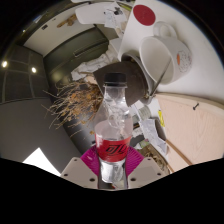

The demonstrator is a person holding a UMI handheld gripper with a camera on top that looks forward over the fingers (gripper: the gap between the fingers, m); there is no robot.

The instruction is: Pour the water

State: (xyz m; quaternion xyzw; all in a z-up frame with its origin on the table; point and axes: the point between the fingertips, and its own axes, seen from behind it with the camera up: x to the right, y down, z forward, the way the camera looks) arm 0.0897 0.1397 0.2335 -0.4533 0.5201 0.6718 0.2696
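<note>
A clear plastic bottle with a black cap and a red label stands upright between my fingers. My gripper is shut on the bottle, and its magenta pads press on both sides of the lower body. The bottle's base is hidden between the fingers. Beyond the bottle, to the right, a white cup with a straw or stick in it rests on a white round table.
A dry brown plant stands just behind the bottle on the left. Small packets and papers lie on the table beside the bottle. A white container with a red dot is farther back. Grey floor spreads to the left.
</note>
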